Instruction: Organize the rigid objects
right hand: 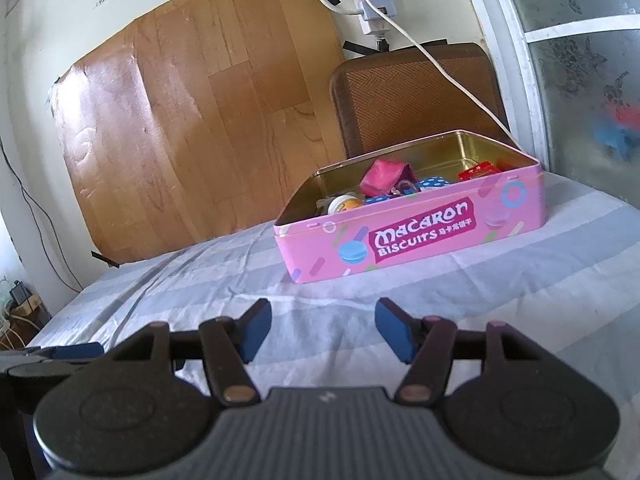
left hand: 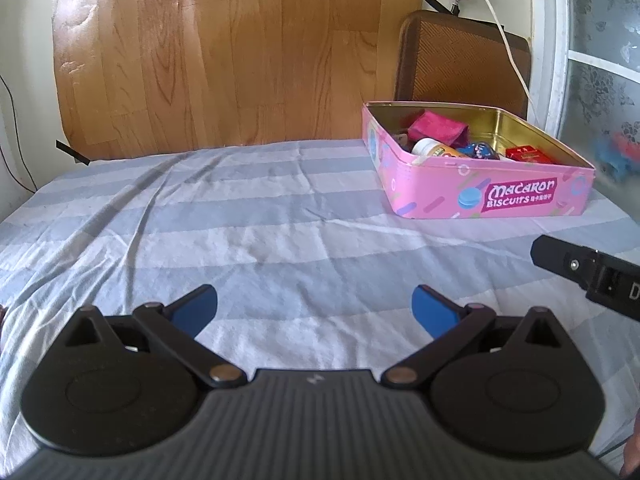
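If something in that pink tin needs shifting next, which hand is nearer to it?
Probably the right. Its tool faces the tin almost head-on, open and empty. The left tool is also open and empty, but sees the tin off to its right.

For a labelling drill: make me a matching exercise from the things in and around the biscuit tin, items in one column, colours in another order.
Items:
1. biscuit tin, outer wall
2. folded pouch inside the tin
3. flat box at the tin's right end
4. pads of the right tongs

Colours:
A. blue
B. red
C. pink with a macaron print
D. magenta

Pairs: 1-C, 2-D, 3-B, 4-A
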Demonstrator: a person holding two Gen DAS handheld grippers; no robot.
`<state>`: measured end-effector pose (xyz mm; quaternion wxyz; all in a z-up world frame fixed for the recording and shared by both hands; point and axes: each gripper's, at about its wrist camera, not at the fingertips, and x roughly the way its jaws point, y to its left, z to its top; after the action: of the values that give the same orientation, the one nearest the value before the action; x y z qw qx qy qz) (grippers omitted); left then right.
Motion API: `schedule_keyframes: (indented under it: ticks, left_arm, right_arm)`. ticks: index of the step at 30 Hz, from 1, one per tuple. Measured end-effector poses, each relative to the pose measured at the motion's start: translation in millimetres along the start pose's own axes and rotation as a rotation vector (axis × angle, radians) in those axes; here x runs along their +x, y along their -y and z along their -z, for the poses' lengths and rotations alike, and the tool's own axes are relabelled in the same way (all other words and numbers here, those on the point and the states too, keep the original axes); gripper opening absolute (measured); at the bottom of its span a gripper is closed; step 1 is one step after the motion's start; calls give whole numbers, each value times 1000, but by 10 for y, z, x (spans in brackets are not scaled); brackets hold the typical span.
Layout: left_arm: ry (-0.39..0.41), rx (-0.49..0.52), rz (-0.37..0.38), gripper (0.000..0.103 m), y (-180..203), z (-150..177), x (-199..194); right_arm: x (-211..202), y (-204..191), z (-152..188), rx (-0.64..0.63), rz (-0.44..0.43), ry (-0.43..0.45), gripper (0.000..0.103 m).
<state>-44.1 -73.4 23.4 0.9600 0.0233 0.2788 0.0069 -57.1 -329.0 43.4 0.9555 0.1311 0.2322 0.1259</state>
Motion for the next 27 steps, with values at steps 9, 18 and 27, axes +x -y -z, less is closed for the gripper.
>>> schedule_keyframes:
  ticks: [9,18,27]
  left_arm:
    - [3,4,-5,103,10,-6,1]
    - [-9,5,0,103,38,1,20]
    - [-15,10,9,103,48,11,38]
  right_arm:
    - [-10,32,-5,9,16,12,60]
    - [-18,70,-3,20,25,14,61]
    - [-10,97,6,25,25,12,61]
